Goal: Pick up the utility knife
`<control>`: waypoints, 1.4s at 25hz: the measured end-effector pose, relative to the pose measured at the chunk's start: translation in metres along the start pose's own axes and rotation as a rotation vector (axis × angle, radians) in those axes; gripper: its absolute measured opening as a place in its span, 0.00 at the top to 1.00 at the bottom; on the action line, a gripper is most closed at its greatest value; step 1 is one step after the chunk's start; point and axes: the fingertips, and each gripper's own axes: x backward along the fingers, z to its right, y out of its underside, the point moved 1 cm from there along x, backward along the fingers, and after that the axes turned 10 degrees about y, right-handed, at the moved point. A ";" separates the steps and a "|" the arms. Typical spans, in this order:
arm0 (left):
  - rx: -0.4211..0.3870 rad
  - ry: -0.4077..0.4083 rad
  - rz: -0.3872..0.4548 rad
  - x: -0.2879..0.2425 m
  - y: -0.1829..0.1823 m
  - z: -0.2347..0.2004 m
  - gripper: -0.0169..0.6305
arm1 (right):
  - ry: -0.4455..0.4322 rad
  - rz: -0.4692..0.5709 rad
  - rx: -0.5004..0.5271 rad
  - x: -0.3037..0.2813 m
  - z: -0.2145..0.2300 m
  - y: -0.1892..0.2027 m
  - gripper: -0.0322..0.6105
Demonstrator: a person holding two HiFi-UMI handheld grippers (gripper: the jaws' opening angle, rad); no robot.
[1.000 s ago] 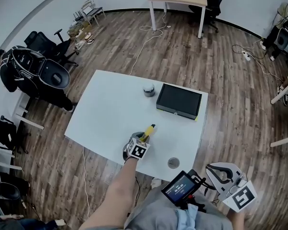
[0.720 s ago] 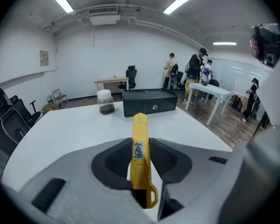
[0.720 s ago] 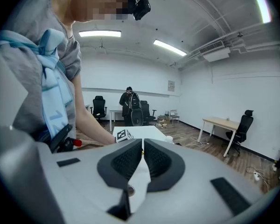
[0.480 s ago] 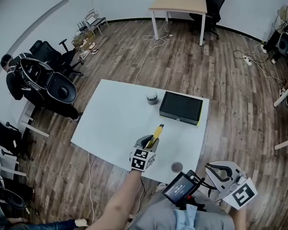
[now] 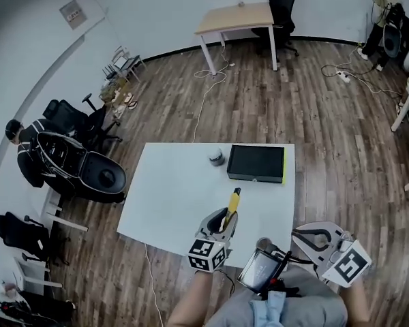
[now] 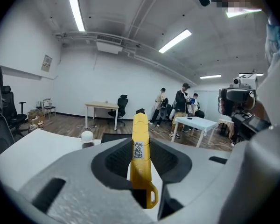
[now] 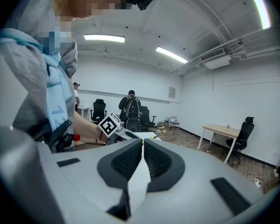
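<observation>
no text can be read. the small white sticker on the yellow plastic utility knife bears dark print too fine to make out.

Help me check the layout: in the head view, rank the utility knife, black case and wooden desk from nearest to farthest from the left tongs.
1. utility knife: clamped in the left tongs.
2. black case: far right part of the white table.
3. wooden desk: by the far wall.
</observation>
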 end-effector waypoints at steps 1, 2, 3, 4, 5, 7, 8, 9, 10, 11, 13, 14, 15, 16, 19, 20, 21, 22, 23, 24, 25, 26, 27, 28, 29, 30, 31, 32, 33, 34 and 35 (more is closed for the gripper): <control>-0.005 0.009 0.008 0.000 -0.004 0.005 0.78 | 0.001 0.005 -0.003 0.000 0.003 0.002 0.90; -0.012 0.019 0.015 -0.002 -0.008 0.010 0.78 | 0.003 0.011 -0.007 0.000 0.006 0.006 0.90; -0.019 0.028 0.021 -0.004 -0.011 0.014 0.78 | 0.004 0.019 -0.011 0.000 0.009 0.009 0.90; -0.023 0.036 0.028 -0.004 -0.014 0.018 0.78 | 0.006 0.025 -0.015 0.000 0.011 0.012 0.90; -0.026 0.043 0.035 -0.001 -0.017 0.022 0.78 | 0.007 0.029 -0.018 0.001 0.011 0.012 0.90; -0.028 0.056 0.052 0.012 -0.025 0.027 0.78 | 0.011 0.032 -0.021 0.000 0.005 0.008 0.90; -0.032 0.061 0.059 0.019 -0.029 0.030 0.78 | 0.012 0.033 -0.021 0.000 0.001 0.005 0.90; -0.038 0.066 0.065 0.025 -0.034 0.033 0.78 | 0.013 0.034 -0.020 0.000 -0.001 0.002 0.90; -0.044 0.070 0.071 0.029 -0.038 0.035 0.78 | 0.013 0.035 -0.018 0.000 -0.003 0.001 0.90; -0.050 0.075 0.076 0.031 -0.042 0.038 0.78 | 0.013 0.036 -0.018 0.000 -0.002 0.000 0.90; -0.061 0.090 0.085 0.032 -0.048 0.045 0.78 | 0.012 0.036 -0.020 0.000 0.001 0.002 0.90; -0.067 0.098 0.088 0.032 -0.052 0.048 0.78 | 0.011 0.035 -0.020 0.000 0.003 0.003 0.90; -0.074 0.105 0.092 0.032 -0.055 0.050 0.78 | 0.009 0.036 -0.019 0.000 0.004 0.004 0.90; -0.081 0.111 0.096 0.033 -0.060 0.053 0.78 | 0.008 0.037 -0.017 0.000 0.005 0.004 0.90; -0.093 0.121 0.116 0.039 -0.075 0.060 0.78 | 0.006 0.038 -0.013 -0.001 0.008 0.002 0.90; -0.097 0.124 0.122 0.041 -0.079 0.063 0.78 | 0.006 0.037 -0.013 -0.001 0.009 0.002 0.90; -0.102 0.128 0.126 0.042 -0.083 0.066 0.78 | 0.006 0.037 -0.012 -0.001 0.010 0.003 0.90; -0.108 0.133 0.131 0.043 -0.086 0.069 0.78 | 0.006 0.037 -0.011 -0.001 0.011 0.003 0.90; -0.114 0.139 0.135 0.044 -0.089 0.072 0.78 | 0.006 0.038 -0.010 -0.001 0.011 0.003 0.90; -0.121 0.145 0.139 0.045 -0.092 0.075 0.78 | 0.006 0.038 -0.009 -0.001 0.012 0.003 0.90; -0.127 0.151 0.143 0.046 -0.095 0.078 0.78 | 0.007 0.037 -0.008 0.000 0.012 0.002 0.90; -0.134 0.157 0.145 0.046 -0.099 0.081 0.78 | 0.008 0.036 -0.007 0.000 0.013 0.002 0.90; -0.141 0.161 0.148 0.046 -0.101 0.083 0.78 | 0.008 0.035 -0.007 0.000 0.013 0.002 0.90; -0.146 0.163 0.150 0.047 -0.103 0.084 0.78 | 0.008 0.035 -0.009 0.000 0.013 0.003 0.90; -0.150 0.166 0.153 0.047 -0.104 0.086 0.78 | 0.007 0.035 -0.008 0.000 0.013 0.003 0.90; -0.152 0.168 0.157 0.047 -0.104 0.087 0.78 | 0.005 0.036 -0.005 0.000 0.012 0.004 0.90; -0.154 0.171 0.160 0.047 -0.105 0.088 0.78 | 0.005 0.036 0.000 0.000 0.012 0.005 0.90; -0.154 0.173 0.163 0.047 -0.105 0.090 0.78 | 0.006 0.038 0.003 0.000 0.012 0.004 0.90; -0.154 0.177 0.165 0.047 -0.106 0.091 0.78 | 0.009 0.040 0.004 0.001 0.012 0.003 0.90; -0.154 0.179 0.167 0.047 -0.108 0.092 0.78 | 0.013 0.041 0.004 0.001 0.013 0.001 0.90; -0.153 0.182 0.169 0.046 -0.110 0.093 0.78 | 0.017 0.040 0.006 0.002 0.014 -0.001 0.90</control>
